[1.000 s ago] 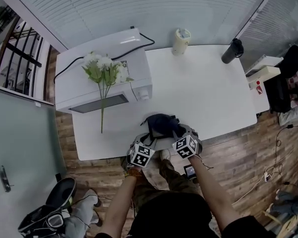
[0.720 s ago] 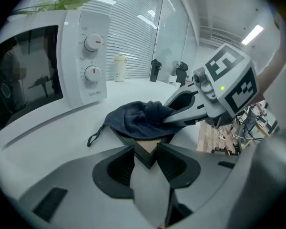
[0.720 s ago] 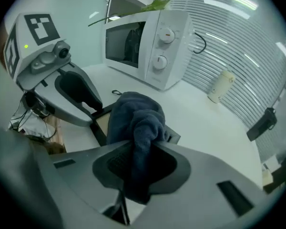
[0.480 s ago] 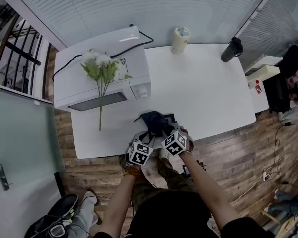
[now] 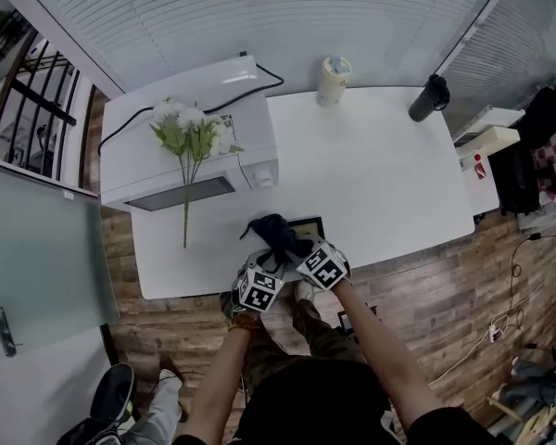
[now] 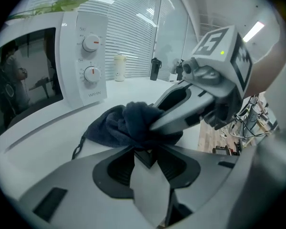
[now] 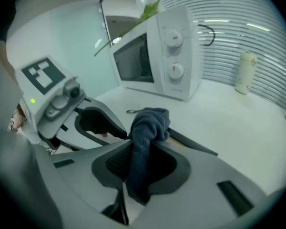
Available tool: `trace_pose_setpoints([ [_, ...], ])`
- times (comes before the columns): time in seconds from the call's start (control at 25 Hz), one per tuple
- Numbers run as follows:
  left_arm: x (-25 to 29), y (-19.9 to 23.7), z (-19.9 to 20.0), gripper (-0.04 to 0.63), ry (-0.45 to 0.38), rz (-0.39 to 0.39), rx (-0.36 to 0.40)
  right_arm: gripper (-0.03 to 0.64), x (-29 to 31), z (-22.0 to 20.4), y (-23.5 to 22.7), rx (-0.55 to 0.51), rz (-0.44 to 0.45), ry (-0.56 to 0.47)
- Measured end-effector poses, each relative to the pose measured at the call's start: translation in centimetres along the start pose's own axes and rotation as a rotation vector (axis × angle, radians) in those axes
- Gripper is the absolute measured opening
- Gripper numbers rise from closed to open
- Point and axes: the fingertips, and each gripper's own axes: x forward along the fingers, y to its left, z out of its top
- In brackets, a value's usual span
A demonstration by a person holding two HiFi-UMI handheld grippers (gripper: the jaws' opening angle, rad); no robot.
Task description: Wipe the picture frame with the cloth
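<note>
A black picture frame point(image 5: 309, 223) lies at the white table's point(image 5: 380, 174) near edge, mostly covered by a dark blue cloth point(image 5: 271, 231). My left gripper point(image 5: 267, 263) stays at the frame's near left; in the left gripper view a black frame corner point(image 6: 145, 157) is clamped between its jaws. My right gripper point(image 5: 294, 247) is shut on the cloth point(image 7: 150, 123), which bunches up between its jaws point(image 7: 144, 149) and rests on the frame's dark edge point(image 7: 193, 144). The two grippers are close together. The right gripper's fingers point(image 6: 181, 109) press into the cloth point(image 6: 117, 125) just ahead of the left jaws.
A white microwave point(image 5: 190, 156) stands at the table's left with white flowers point(image 5: 193, 128) on top and a cable behind. A cream cup point(image 5: 335, 77) and a black bottle point(image 5: 428, 95) stand at the far edge. Wooden floor lies below the near edge.
My right gripper has dragged the cloth leftward across the frame toward the left gripper, and the frame's right part now shows. The left gripper has kept still.
</note>
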Motion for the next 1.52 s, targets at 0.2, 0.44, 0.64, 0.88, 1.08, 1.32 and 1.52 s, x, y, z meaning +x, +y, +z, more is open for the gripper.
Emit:
trace_pose_setpoints([
  [0.2, 0.0, 0.1, 0.1, 0.150, 0.002, -0.004, 0.000, 0.072, -6.5, -2.5, -4.1, -0.020, -0.234, -0.015],
  [0.44, 0.0, 0.2, 0.0, 0.149, 0.002, -0.005, -0.005, 0.071, -5.8, -6.7, -4.6, -0.079, -0.338, 0.098],
  [0.64, 0.1, 0.2, -0.1, 0.149, -0.002, -0.002, -0.007, 0.067, -3.0, -4.5, -2.3, -0.088, -0.265, 0.098],
  [0.88, 0.1, 0.2, 0.0, 0.144, -0.012, 0.003, -0.034, 0.061, 0.5, -1.6, 1.1, -0.069, -0.100, 0.124],
  [1.08, -0.8, -0.1, 0.4, 0.164, 0.003, 0.053, 0.103, 0.071, -1.2, 0.0, -0.4, -0.053, -0.001, 0.063],
  [1.32, -1.3, -2.5, 0.1, 0.125, -0.042, 0.011, 0.182, 0.071, 0.6, 2.5, 2.3, -0.341, 0.167, 0.147],
  [1.52, -0.7, -2.1, -0.4, 0.104, -0.071, -0.021, 0.081, 0.071, 2.7, 2.1, 2.8, -0.387, 0.151, 0.181],
])
